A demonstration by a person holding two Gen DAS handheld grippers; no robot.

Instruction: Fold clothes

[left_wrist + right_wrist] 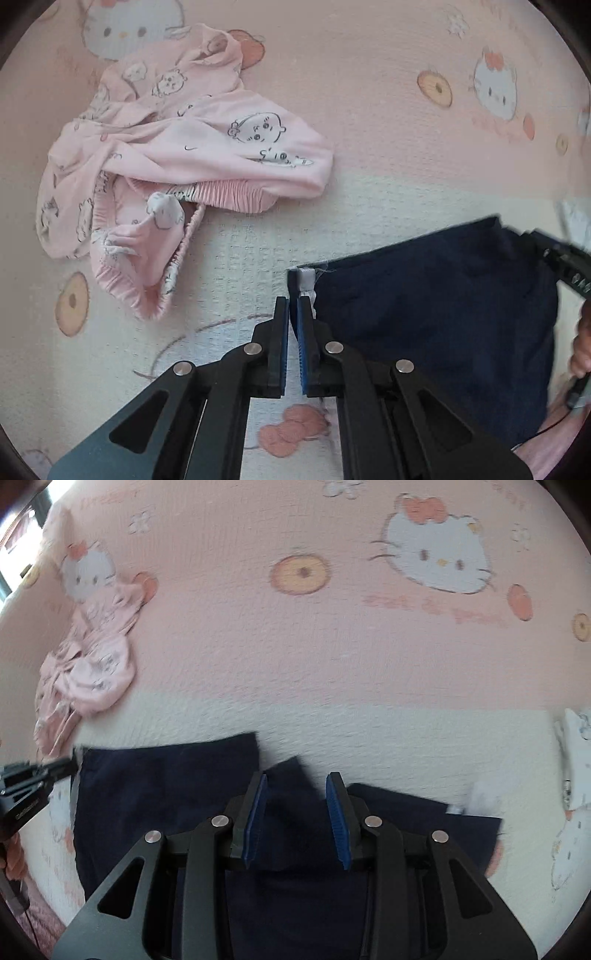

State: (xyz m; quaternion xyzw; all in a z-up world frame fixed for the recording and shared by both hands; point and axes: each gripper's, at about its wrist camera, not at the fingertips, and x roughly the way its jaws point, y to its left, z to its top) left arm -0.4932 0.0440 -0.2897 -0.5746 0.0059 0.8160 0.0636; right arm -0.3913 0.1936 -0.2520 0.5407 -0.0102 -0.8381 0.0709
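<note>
A bed sheet (332, 657) covers the whole surface, pink farther off and cream nearer, printed with white cat faces, orange bows, round biscuits and small flowers; its weave looks ribbed. A crumpled heap of pink pyjamas (177, 158) with little cartoon figures and gathered elastic hems lies on the pink and cream part, to the left; a dark navy garment (166, 775) lies spread flat on the cream part, apart from the pink heap, with a white label (307, 278) at one corner.

1. Left gripper (293, 306): black linkage arms, round silver pivot pins, ribbed blue pads (284, 354).
2. Right gripper (296, 781): same black arms, silver pins, blue ribbed pads (338, 823).
</note>
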